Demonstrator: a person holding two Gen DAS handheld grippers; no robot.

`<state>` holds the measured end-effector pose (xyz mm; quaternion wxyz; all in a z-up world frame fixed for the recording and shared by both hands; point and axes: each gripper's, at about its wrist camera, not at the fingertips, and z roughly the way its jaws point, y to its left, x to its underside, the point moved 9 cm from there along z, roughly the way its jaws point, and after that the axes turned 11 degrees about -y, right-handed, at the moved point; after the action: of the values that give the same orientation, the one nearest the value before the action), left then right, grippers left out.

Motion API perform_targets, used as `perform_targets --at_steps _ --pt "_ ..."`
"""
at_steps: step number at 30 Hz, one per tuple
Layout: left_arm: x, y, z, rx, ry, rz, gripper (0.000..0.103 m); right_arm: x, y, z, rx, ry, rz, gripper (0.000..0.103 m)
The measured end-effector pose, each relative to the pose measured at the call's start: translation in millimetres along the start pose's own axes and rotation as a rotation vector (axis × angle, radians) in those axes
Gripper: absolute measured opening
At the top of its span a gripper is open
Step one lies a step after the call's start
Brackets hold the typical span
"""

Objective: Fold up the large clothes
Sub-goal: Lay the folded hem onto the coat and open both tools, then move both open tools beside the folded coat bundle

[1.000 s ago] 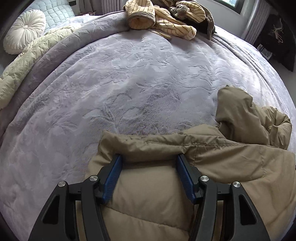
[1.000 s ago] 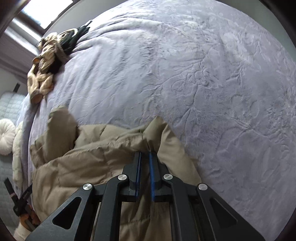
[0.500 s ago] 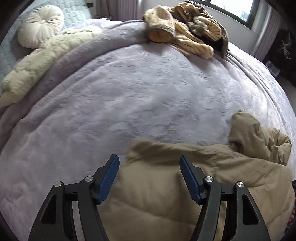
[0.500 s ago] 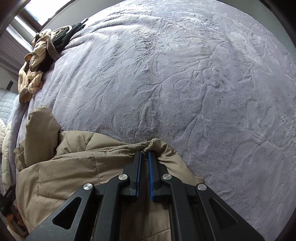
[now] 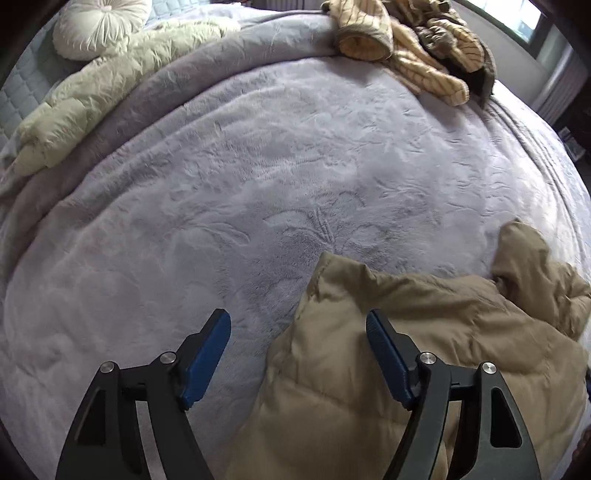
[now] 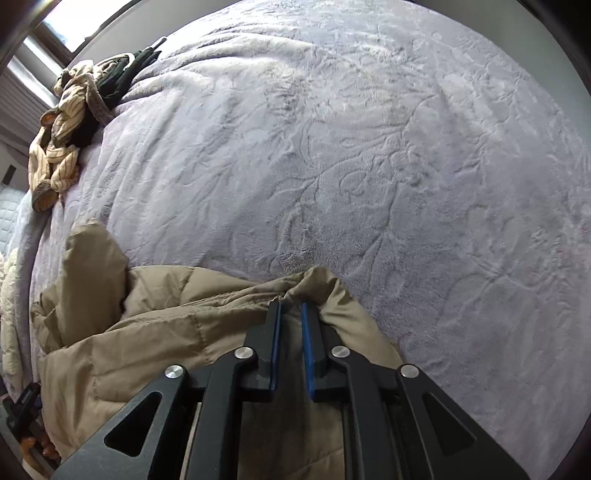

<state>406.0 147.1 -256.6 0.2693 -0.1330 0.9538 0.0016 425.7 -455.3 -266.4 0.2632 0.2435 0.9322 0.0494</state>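
Note:
A tan padded jacket [image 5: 369,369] lies on the lavender bedspread [image 5: 258,177] at the near edge; it also shows in the right wrist view [image 6: 147,339]. My left gripper [image 5: 299,325] is open and empty, its jaws wide apart above the jacket's left corner, holding nothing. My right gripper [image 6: 291,308] is shut on a bunched edge of the jacket, with fabric pinched between its blue pads. A crumpled sleeve or hood [image 5: 524,258] rises at the jacket's far side.
A heap of striped beige and dark clothes [image 5: 406,40] lies at the far edge of the bed, also in the right wrist view [image 6: 74,122]. A pale green quilt [image 5: 99,88] and a round white cushion [image 5: 99,26] lie at the far left.
My left gripper has let go of the jacket's edge and drawn back and to the left. The right gripper stays shut on the jacket, its jaws slightly wider.

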Motion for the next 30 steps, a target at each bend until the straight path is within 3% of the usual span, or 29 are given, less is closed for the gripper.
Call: perform_targets --at_steps 3,7,10,17,18,21,25,30 --pt "7.3 6.0 -24.1 0.031 0.008 0.016 0.077 -0.9 8.4 -31.0 -0.033 -0.038 0.002 0.046" --pt "32.3 15.6 -52.9 0.04 0.048 -0.019 0.077 12.3 13.2 -70.1 -0.061 -0.052 0.013 0.048" --pt "55.2 11.0 -76.3 0.048 0.065 0.006 0.077 27.9 15.2 -94.8 -0.082 -0.047 0.043 0.057" --pt "107.9 1.4 -105.4 0.081 0.132 0.039 0.077 65.9 16.5 -139.3 -0.123 -0.033 0.028 0.058" --pt "113.4 0.1 -109.5 0.086 0.135 0.038 0.079 71.1 15.1 -143.8 -0.127 -0.028 0.028 0.058" --pt "123.5 -2.6 -124.2 0.09 0.114 0.044 0.097 84.5 11.9 -154.6 -0.137 -0.019 0.034 0.058" --pt "136.0 -10.1 -142.8 0.106 0.099 0.071 0.097 101.7 4.7 -167.4 -0.146 -0.009 0.047 0.061" --pt "150.6 -14.5 -153.0 0.124 0.112 0.075 0.103 120.7 -4.9 -178.3 -0.164 -0.004 0.068 0.079"
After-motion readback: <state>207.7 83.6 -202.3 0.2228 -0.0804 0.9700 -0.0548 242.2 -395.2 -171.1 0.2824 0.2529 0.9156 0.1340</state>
